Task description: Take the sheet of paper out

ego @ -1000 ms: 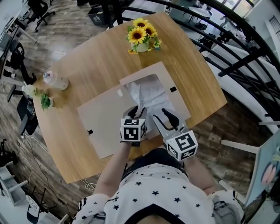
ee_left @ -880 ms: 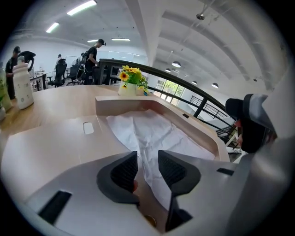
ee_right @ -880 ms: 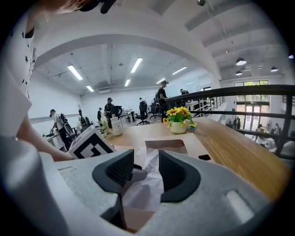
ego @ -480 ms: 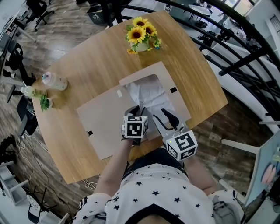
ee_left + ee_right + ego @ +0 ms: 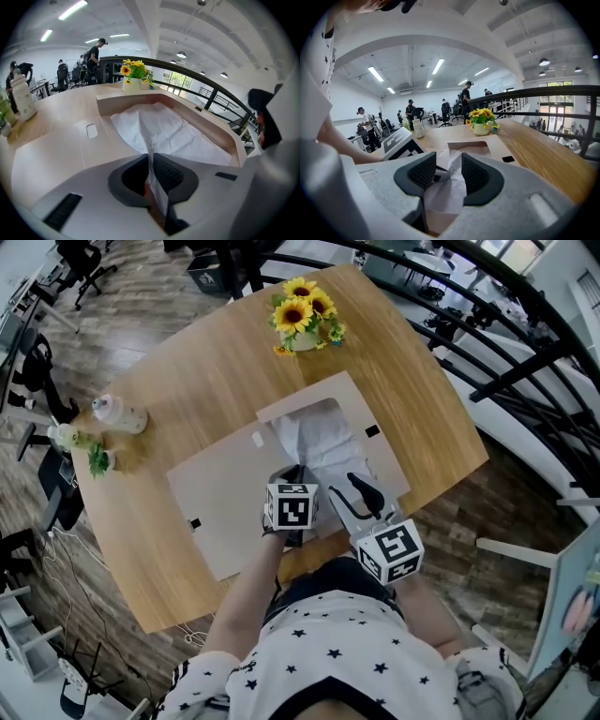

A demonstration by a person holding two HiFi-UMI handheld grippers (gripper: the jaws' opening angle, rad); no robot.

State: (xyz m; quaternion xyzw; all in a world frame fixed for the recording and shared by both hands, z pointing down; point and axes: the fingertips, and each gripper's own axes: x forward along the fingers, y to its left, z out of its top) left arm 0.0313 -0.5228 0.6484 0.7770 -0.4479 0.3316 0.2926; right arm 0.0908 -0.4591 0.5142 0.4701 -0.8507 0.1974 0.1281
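Note:
A crumpled white sheet of paper (image 5: pixel 319 442) lies in the open pocket of a beige cardboard folder (image 5: pixel 220 488) on the wooden table. My left gripper (image 5: pixel 291 476) points steeply down at the sheet's near edge. In the left gripper view its jaws (image 5: pixel 151 158) are closing, and the paper's edge (image 5: pixel 159 133) stands pinched upright between the pads. My right gripper (image 5: pixel 362 491) rests just to the right, over the folder's near corner. Its jaws (image 5: pixel 449 161) stand apart, and white paper (image 5: pixel 443 194) shows in the gap without the pads pressing on it.
A pot of sunflowers (image 5: pixel 302 320) stands at the table's far edge. A white bottle (image 5: pixel 117 413) and a small plant (image 5: pixel 92 454) sit at the left edge. A black railing (image 5: pixel 525 362) runs along the right. People stand far off in the office.
The left gripper's jaws have gone from wide apart to nearly together on the paper's near edge, and the gripper tipped down a little. The right gripper has not moved.

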